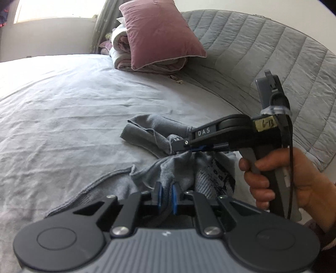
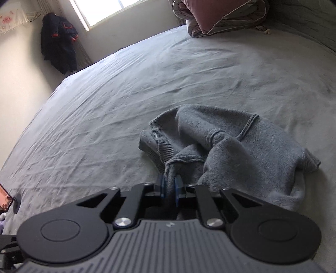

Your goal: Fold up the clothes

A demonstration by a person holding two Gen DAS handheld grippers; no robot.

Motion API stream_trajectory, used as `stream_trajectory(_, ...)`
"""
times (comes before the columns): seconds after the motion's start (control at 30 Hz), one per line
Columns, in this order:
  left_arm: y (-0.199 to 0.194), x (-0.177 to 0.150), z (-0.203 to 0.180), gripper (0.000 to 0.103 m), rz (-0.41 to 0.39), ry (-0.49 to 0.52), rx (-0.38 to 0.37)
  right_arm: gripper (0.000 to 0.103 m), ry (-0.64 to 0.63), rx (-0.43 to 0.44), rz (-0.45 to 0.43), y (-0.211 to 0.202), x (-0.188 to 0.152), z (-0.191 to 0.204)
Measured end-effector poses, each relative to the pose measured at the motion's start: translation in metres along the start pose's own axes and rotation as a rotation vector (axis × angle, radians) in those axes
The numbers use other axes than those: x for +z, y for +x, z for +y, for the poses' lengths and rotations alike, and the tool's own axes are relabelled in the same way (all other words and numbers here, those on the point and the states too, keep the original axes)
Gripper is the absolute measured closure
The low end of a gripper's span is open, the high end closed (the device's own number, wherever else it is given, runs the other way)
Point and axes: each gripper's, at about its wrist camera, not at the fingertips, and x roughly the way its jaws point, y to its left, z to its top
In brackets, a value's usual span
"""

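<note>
Left wrist view: left gripper point(image 1: 166, 190) low centre, blue pads point(image 1: 159, 193) clamped on a fold of grey knit sweater point(image 1: 147, 134). Sweater bunched on grey bedsheet point(image 1: 63, 115), near the right side of the bed, part with dark printed pattern hanging toward the camera. Right gripper point(image 1: 194, 149) entering from the right, side-on, jaws pinched on another bit of the same sweater, just above the left one. Right hand point(image 1: 279, 178) wrapped round its handle, black cable running down past the wrist. Yellow tag with handwriting on the gripper body, not cleanly readable. Sheet wrinkled, covering the whole bed. Mauve pillow point(image 1: 161, 31) propped on a rolled duvet point(image 1: 124, 50) at the far end. Grey quilted headboard point(image 1: 262, 52) curving along the right. Bright window point(image 1: 54, 8) top left, pale wall below it.

Right wrist view: right gripper point(image 2: 169, 189) low centre, blue pads point(image 2: 178, 187) closed on a ribbed edge of the sweater point(image 2: 241, 136). Rest of the sweater heaped on the bedsheet point(image 2: 105, 105) just ahead and to the right, seams and a cuff visible. Left gripper out of frame here. Sheet creased, running to the far wall. Same pillow-and-duvet stack point(image 2: 220, 19) top right. Window point(image 2: 109, 10) top centre, strong backlight. Dark garment point(image 2: 58, 44) with red trim hanging in the left corner. Small black round object point(image 2: 16, 203) at the left edge of the bed, cannot tell what.
</note>
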Motion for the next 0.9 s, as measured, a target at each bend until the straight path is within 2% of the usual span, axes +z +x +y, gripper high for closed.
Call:
stream_trajectory(0.17,-0.010,0.003,0.012,0.094,-0.015,-0.030,0.024,0.094,-0.017,-0.012,-0.072,-0.007,0.000,0.021)
stream_trajectory(0.33,-0.029,0.012,0.029,0.094,-0.062,-0.064,0.068,0.095,-0.050,0.033,-0.143,-0.015,0.010,0.051)
stream_trajectory(0.57,-0.052,0.018,0.067,0.094,-0.106,-0.158,0.184,0.095,-0.058,0.078,-0.154,0.001,0.036,0.095)
stream_trajectory(0.63,-0.058,0.018,0.080,0.094,-0.117,-0.185,0.211,0.102,-0.065,0.109,-0.169,0.007,0.042,0.108)
stream_trajectory(0.7,-0.061,0.018,0.094,0.094,-0.118,-0.217,0.222,0.102,-0.074,0.147,-0.187,0.012,0.048,0.122)
stream_trajectory(0.8,-0.066,0.018,0.108,0.094,-0.128,-0.234,0.248,0.102,-0.131,0.141,-0.171,0.027,0.055,0.151)
stream_trajectory(0.9,-0.067,0.013,0.126,0.094,-0.109,-0.282,0.226,0.101,-0.165,0.152,-0.096,0.041,0.056,0.170)
